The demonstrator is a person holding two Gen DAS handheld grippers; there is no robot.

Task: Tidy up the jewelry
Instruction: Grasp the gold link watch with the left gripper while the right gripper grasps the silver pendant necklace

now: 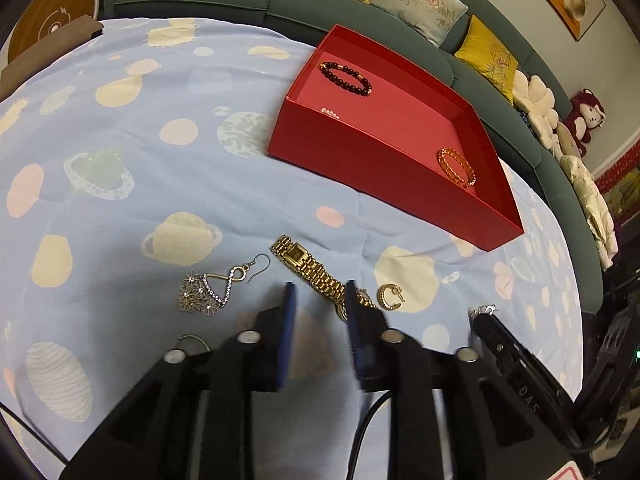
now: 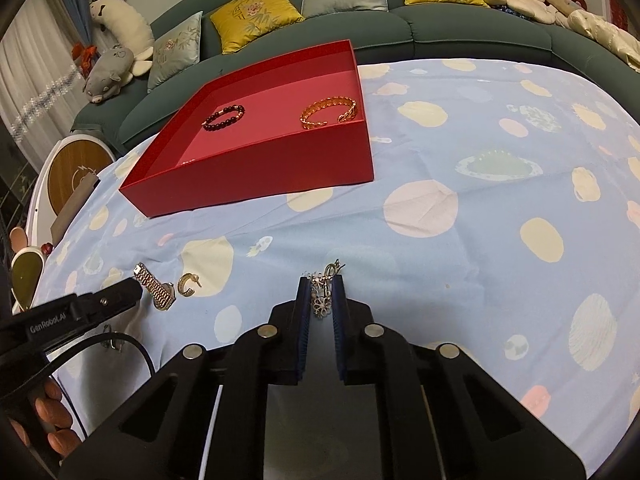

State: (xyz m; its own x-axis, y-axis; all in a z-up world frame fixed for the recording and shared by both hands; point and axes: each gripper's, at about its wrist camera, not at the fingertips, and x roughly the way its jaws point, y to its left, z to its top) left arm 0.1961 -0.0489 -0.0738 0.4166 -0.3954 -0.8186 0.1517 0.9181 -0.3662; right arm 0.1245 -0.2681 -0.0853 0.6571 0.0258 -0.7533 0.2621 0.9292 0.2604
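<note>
My left gripper [image 1: 319, 294] stands open low over the cloth, and the gold watch [image 1: 310, 266] runs between its fingertips and under the right one. A flower drop earring [image 1: 204, 292] lies to its left and a gold hoop earring [image 1: 390, 296] to its right. My right gripper [image 2: 322, 292] is shut on a second flower earring [image 2: 322, 300], low at the cloth. The red box [image 2: 260, 168] behind holds a dark bead bracelet [image 2: 224, 117] and a gold bangle [image 2: 328, 114]. The left gripper [image 2: 134, 288] shows at the watch [image 2: 156, 288].
A blue planet-print cloth [image 2: 460, 152] covers the table. A green sofa [image 2: 440, 28] with cushions and plush toys curves behind it. A small wire hoop [image 1: 194, 342] lies beside the left gripper's base. A hand [image 2: 52, 412] holds the left tool, and a cable trails from it.
</note>
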